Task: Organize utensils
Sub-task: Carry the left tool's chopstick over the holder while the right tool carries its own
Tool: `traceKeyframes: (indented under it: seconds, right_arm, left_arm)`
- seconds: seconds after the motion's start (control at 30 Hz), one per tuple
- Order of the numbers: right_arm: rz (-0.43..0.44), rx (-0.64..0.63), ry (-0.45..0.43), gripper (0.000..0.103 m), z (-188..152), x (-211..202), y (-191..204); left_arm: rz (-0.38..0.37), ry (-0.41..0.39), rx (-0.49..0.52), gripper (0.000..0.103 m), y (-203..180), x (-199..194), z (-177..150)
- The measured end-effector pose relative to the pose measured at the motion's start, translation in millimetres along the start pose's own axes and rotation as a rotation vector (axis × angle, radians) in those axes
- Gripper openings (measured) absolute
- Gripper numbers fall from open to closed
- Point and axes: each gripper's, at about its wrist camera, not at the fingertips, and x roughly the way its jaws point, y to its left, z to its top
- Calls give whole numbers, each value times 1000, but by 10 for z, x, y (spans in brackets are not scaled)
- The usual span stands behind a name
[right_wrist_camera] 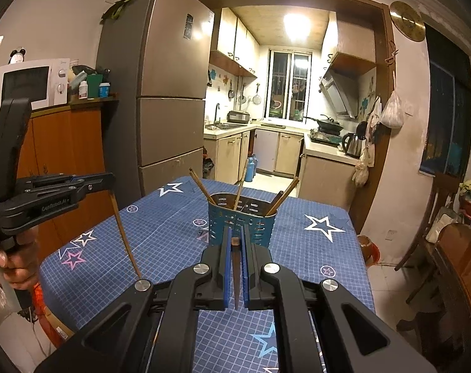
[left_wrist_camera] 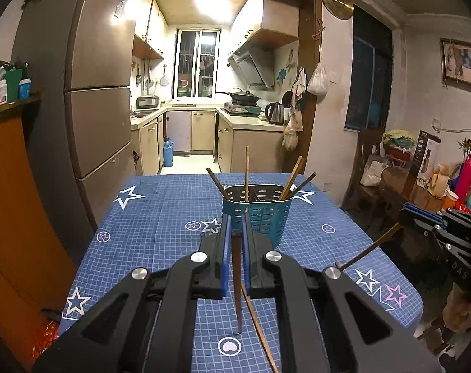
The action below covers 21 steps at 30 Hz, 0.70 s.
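A teal perforated utensil holder (left_wrist_camera: 257, 214) stands on the blue star tablecloth (left_wrist_camera: 160, 217) with several chopsticks leaning in it. It also shows in the right wrist view (right_wrist_camera: 242, 222). My left gripper (left_wrist_camera: 235, 222) is shut on a dark chopstick (left_wrist_camera: 237, 283) that hangs down between the pads, just in front of the holder. My right gripper (right_wrist_camera: 234, 233) is shut on another dark chopstick (right_wrist_camera: 236, 276), also just short of the holder. The left gripper (right_wrist_camera: 106, 180) shows at the left of the right wrist view with its chopstick (right_wrist_camera: 125, 236). The right gripper's chopstick (left_wrist_camera: 369, 247) shows at the right of the left wrist view.
A light wooden chopstick (left_wrist_camera: 260, 332) lies on the cloth below my left gripper. A fridge (right_wrist_camera: 170, 93) stands left of the table. Chairs and a cluttered side table (left_wrist_camera: 422, 180) stand to the right. The kitchen doorway lies beyond the table's far edge.
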Motion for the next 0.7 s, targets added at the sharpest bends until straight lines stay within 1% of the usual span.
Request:
traceKeyframes:
  seconds: [0.3, 0.4, 0.5, 0.57, 0.6, 0.7]
  right_arm:
    - [30, 35, 19, 7, 122, 18, -77]
    - [41, 44, 21, 7, 294, 83, -110]
    - [52, 56, -3, 7, 567, 115, -152]
    - [53, 64, -23, 7, 754, 137, -180]
    - [53, 69, -37, 7, 889, 160, -201]
    - [48, 86, -64, 7, 1188, 265, -261]
  left_arm:
    - [-12, -27, 30, 5, -98, -9, 185]
    - [-19, -42, 38, 5, -164, 33, 351]
    - [-37, -92, 47, 5, -257, 45, 625]
    - [-31, -158, 72, 5, -334, 44, 859]
    - [-28, -176, 76, 5, -361, 54, 935]
    - [-22, -249, 68, 5, -411, 137, 1267]
